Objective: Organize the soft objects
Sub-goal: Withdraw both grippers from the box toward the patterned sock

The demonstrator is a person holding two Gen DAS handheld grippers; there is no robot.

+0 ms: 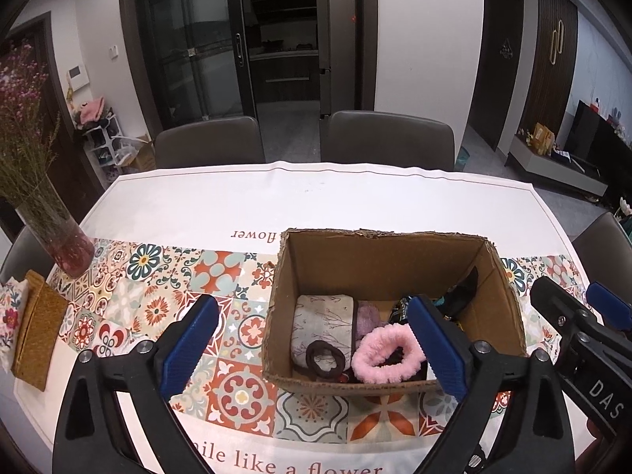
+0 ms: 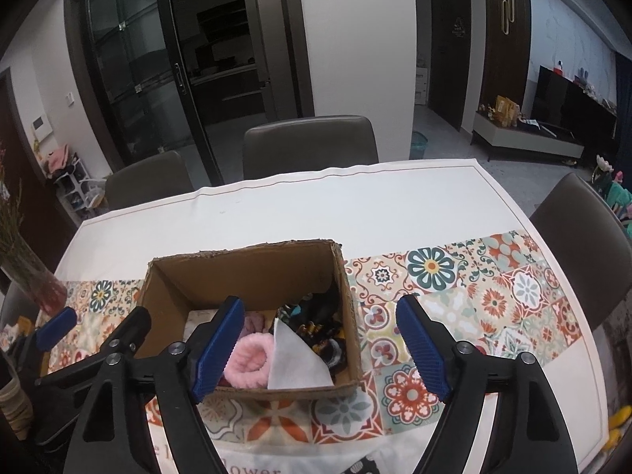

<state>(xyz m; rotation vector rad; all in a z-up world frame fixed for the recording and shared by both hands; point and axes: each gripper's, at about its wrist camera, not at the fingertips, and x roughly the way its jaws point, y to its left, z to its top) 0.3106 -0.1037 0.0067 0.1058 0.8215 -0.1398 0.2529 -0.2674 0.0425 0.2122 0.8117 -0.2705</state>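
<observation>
An open cardboard box (image 1: pixel 375 264) (image 2: pixel 245 276) stands on the patterned tablecloth and holds soft items. Inside lie a pink fluffy scrunchie (image 1: pixel 367 351) (image 2: pixel 249 359), a brown hair tie (image 1: pixel 310 355) on a printed fabric pouch (image 1: pixel 322 320), a dark patterned cloth (image 2: pixel 316 324) and a white folded cloth (image 2: pixel 294 359). My left gripper (image 1: pixel 312 304) hangs open over the box's near-left part, gripping nothing. My right gripper (image 2: pixel 322 304) is open above the box's near-right corner, also gripping nothing. Each gripper shows at the edge of the other's view.
A glass vase of dried flowers (image 1: pixel 67 245) stands at the table's left, with a woven tan pouch (image 1: pixel 37 335) beside it. Dark chairs (image 1: pixel 387 138) line the far side and another chair (image 2: pixel 580 237) stands at the right end. The tablecloth (image 1: pixel 276 197) lies bare beyond the box.
</observation>
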